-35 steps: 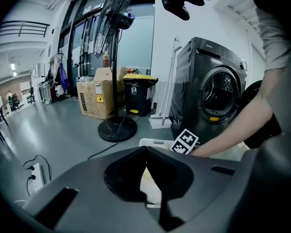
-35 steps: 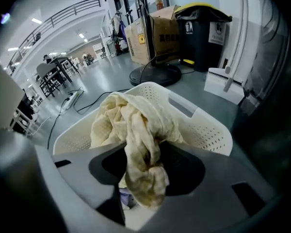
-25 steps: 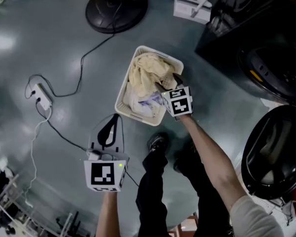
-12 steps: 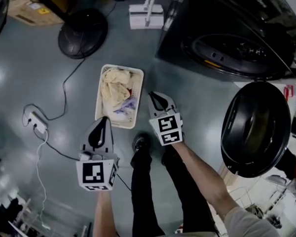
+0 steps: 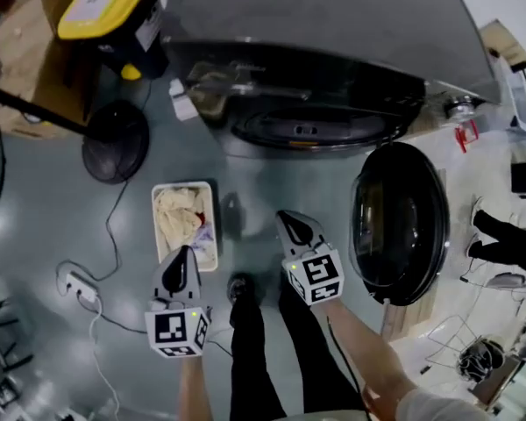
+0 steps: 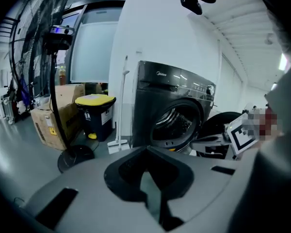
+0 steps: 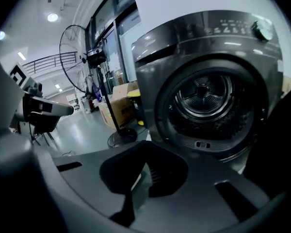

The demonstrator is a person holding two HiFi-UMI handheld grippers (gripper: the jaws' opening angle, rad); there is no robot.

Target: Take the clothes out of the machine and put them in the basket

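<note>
Glossy grey floor (image 5: pixel 35 209) under basket (image 5: pixel 156 226), washing machine (image 5: pixel 333 51)

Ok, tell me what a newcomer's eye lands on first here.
The dark front-load washing machine fills the top of the head view, its round door swung wide open at the right. On the floor left of centre, a white basket holds pale clothes. Lower down, the left gripper and right gripper are both shut and empty, the right's jaws having just closed.

Clothes (image 5: pixel 177 214) in basket (image 5: pixel 184 185); basket before machine (image 5: pixel 316 51), left of door (image 5: pixel 399 222).
</note>
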